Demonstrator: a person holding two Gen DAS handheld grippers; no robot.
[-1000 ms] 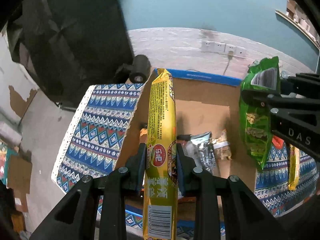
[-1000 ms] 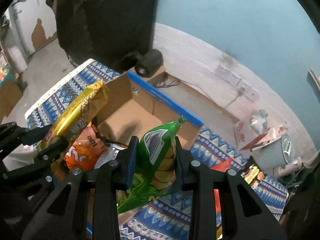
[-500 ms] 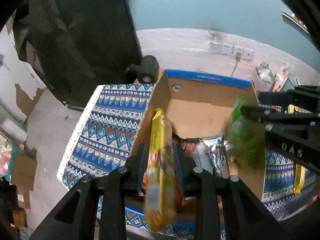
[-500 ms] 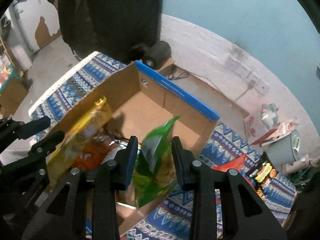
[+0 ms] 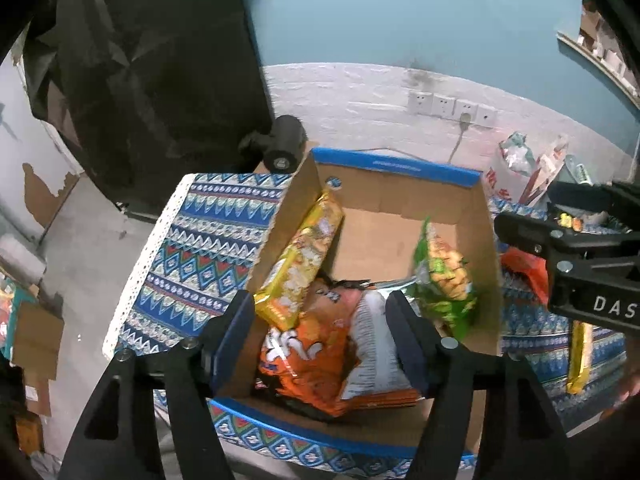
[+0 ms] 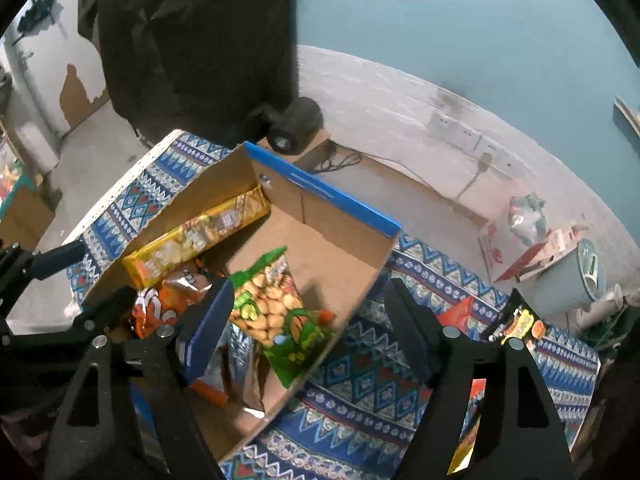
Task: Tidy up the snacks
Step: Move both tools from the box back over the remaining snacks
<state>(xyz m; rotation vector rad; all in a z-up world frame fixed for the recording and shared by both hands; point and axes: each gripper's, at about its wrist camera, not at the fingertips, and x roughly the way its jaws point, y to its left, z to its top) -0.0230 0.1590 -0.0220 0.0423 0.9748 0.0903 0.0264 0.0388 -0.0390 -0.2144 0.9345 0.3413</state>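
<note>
An open cardboard box (image 5: pixel 400 168) (image 6: pixel 320 190) with a blue rim sits on the patterned cloth. Inside it the long yellow snack pack (image 5: pixel 304 256) (image 6: pixel 200 236) leans on the left wall. The green snack bag (image 5: pixel 444 280) (image 6: pixel 276 312) lies by the right wall, and an orange bag (image 5: pixel 316 352) (image 6: pixel 160 304) rests in the near part. My left gripper (image 5: pixel 320 340) hangs above the box, its jaws opening with nothing held between them. My right gripper (image 6: pixel 308 328) hovers over the box's right edge, jaws also opening and holding nothing; it shows at the right of the left wrist view (image 5: pixel 580 264).
More snack packs lie on the patterned cloth (image 6: pixel 360 384) right of the box: a red one (image 6: pixel 456 312), a black one (image 6: pixel 516 324) and a yellow one (image 5: pixel 578 356). A black cylinder (image 5: pixel 284 148) stands behind the box. Wall sockets (image 5: pixel 448 106) and a pale bucket (image 6: pixel 576 276) sit beyond.
Both grippers opened and let go. The yellow pack dropped from the left gripper and the green bag from the right; both now lie in the box.
</note>
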